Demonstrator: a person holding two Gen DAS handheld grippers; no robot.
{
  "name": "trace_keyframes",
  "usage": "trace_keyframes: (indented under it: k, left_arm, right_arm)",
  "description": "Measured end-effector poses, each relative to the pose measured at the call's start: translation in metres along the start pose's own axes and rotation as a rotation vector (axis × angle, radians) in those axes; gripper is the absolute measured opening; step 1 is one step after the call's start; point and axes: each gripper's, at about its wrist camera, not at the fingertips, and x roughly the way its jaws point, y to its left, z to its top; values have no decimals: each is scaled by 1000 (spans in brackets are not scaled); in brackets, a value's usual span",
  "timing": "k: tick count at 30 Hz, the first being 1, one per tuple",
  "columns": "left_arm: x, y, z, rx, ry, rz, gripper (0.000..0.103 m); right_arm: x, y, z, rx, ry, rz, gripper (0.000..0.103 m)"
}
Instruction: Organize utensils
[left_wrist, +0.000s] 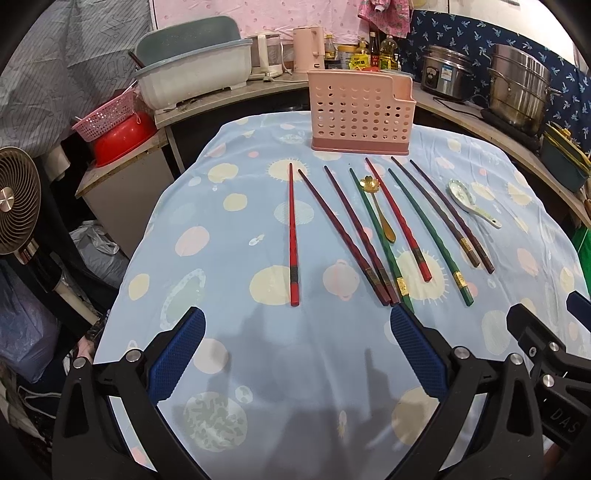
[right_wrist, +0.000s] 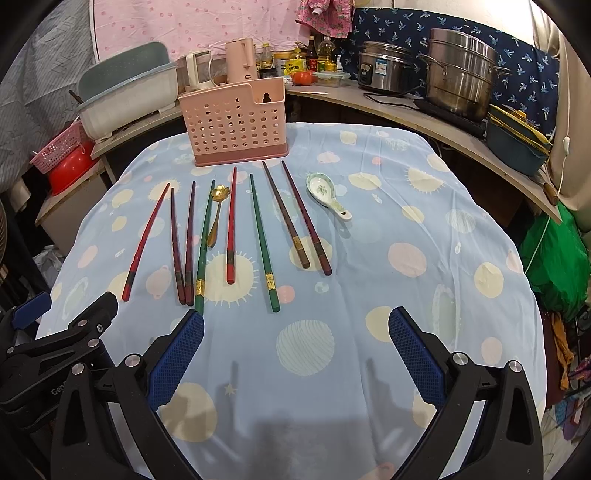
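I hold both grippers over the near edge of the surface (left_wrist: 207, 236), which is covered with a pale blue cloth printed with round shapes. My left gripper (left_wrist: 297, 354) has its blue pads spread wide apart with nothing between them, and my right gripper (right_wrist: 295, 354) is spread just as wide and also holds nothing.

The pink perforated holder (left_wrist: 360, 110) stands upright at the far edge of the surface, its broad holed face turned toward me. In front of it the utensils lie flat in a loose row, each with its long axis running from the far edge toward the near edge, thin tips toward the holder and thick ends toward me.

At the left end of the row a red chopstick (left_wrist: 293, 236) lies alone. Next to it a dark red pair (left_wrist: 351, 240) fans apart at the tips and comes together at the thick ends. A green chopstick (left_wrist: 384, 243) follows, with the gold spoon (left_wrist: 380, 214) just beside it, flower-shaped end toward the holder. Then comes a second red chopstick (left_wrist: 400, 221), a second green chopstick (left_wrist: 432, 236) with a gold band near its thick end, and a dark brown pair (left_wrist: 450, 218) lying nearly parallel.

At the right end of the row the white ceramic spoon (right_wrist: 327, 195) rests bowl up, bowl toward the holder and handle angled toward the near right corner.
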Motion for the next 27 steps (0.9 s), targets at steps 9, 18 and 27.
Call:
trace_keyframes:
  k: [9, 18, 27]
  left_arm:
    - [1, 1, 0, 0, 8, -2, 96]
    - [2, 2, 0, -3, 14, -6, 96]
    - [3, 3, 0, -1, 14, -5, 96]
  right_arm:
    - [1, 0, -3, 5, -1, -5, 96]
    - [0, 0, -2, 3, -2, -6, 96]
    - [0, 1, -2, 0, -3, -5, 96]
